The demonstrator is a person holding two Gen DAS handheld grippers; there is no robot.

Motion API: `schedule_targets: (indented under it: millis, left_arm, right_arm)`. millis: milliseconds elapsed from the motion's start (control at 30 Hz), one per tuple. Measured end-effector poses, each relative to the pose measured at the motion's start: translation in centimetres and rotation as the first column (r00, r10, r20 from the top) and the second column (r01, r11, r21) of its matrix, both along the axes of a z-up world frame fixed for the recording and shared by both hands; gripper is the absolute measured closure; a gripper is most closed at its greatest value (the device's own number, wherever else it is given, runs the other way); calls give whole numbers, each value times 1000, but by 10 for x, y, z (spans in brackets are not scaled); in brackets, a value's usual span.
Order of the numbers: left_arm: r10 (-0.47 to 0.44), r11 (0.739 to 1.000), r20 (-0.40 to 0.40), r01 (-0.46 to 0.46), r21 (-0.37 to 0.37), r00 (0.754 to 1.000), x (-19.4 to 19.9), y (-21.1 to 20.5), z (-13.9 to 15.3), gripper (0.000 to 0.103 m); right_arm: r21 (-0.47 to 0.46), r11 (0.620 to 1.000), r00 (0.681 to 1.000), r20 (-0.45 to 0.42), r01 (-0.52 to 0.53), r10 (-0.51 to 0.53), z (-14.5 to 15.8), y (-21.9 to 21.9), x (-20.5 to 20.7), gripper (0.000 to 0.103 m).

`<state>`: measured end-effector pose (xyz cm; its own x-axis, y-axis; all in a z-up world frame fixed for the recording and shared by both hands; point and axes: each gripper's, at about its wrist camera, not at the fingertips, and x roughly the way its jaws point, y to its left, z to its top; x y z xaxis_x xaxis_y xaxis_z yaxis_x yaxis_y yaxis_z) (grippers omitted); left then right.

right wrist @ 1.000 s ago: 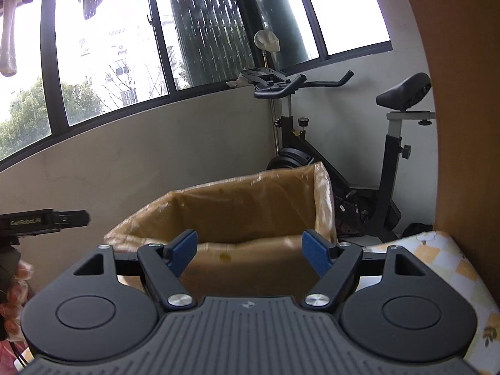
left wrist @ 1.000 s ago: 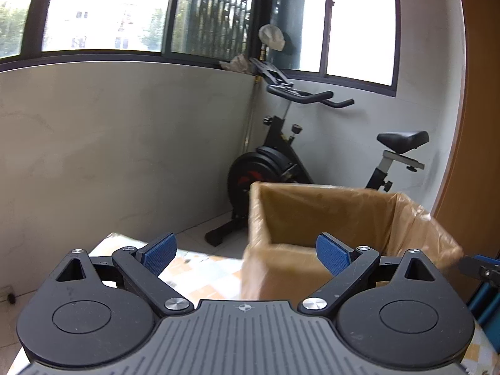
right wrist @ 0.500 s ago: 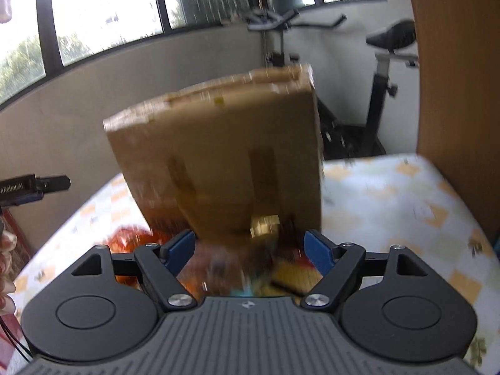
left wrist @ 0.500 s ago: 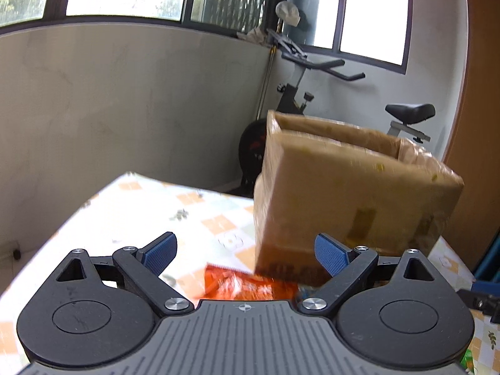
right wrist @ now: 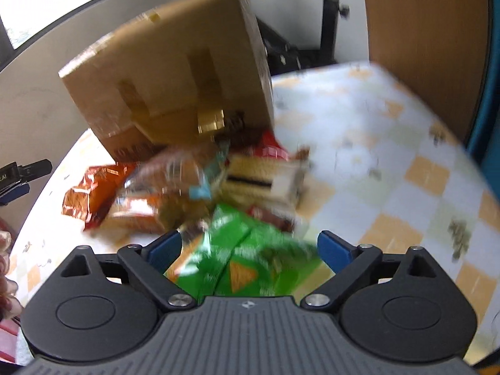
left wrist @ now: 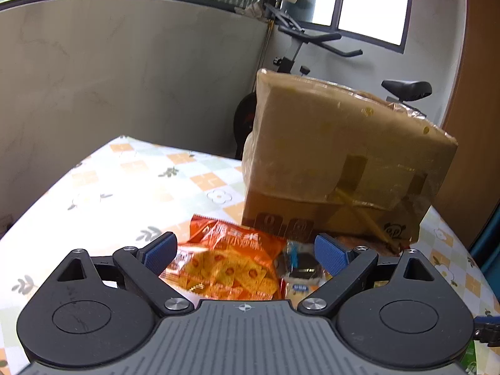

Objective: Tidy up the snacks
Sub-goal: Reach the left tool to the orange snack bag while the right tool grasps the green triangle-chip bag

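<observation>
A tape-covered cardboard box [left wrist: 337, 162] stands on the patterned table [left wrist: 131, 181], also in the right wrist view [right wrist: 168, 72]. Snack packs lie in a pile in front of it. An orange chip bag [left wrist: 231, 265] lies between the fingers of my open left gripper [left wrist: 246, 254]; it shows at left in the right wrist view [right wrist: 93, 190]. A green chip bag [right wrist: 243, 262] lies under my open right gripper [right wrist: 249, 251]. Behind it are a cream biscuit pack [right wrist: 265, 181] and a blurred brown pack [right wrist: 162, 193]. Both grippers are empty.
An exercise bike [left wrist: 312, 62] stands behind the table by the grey wall. A wooden panel [right wrist: 422, 40] rises at the right. The tablecloth's right half [right wrist: 390, 156] carries no snacks. The other gripper's tip [right wrist: 22, 172] shows at the left edge.
Both grippers have tilted down from looking over the box's open top to the table. The snack pile has come into view in front of the box.
</observation>
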<state>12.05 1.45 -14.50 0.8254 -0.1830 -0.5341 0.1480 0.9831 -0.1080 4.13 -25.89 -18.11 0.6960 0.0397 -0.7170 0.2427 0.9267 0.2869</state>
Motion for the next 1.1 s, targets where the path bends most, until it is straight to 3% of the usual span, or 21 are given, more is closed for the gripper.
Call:
schedule_targets:
  millis: [100,300,467,800,967,1100]
  left_arm:
    - [7,1000,-15,-7,0,1000,-1,2,-4,7]
    - [26,1000,-40,-26,0,999,-2,8,-12,7]
    - [37,999,-68,-37,-4,997,-1,11,-17,7]
    - [37,999,-81,-37,7,996,0,10,-20,7]
    - [44,999,-101,-43,12,994,1,11,-24,7]
    - [49,999,-108,-47,17,993,2,12,-27,7]
  right_arm:
    - [72,997,999,-51,-6,10,-11,1,8,7]
    - [90,996,999,-47,-15,19,-17,5,21,7]
    - [160,987,998,-61,12,-2,-20,-1,32,7]
    - [186,983,1000,-30,15,-9,-21,-5,44,7]
    - [105,993,998,6,-58,58,-19,4,44,25]
    - [98,991,996,42,-87,83,-15,5,38,29]
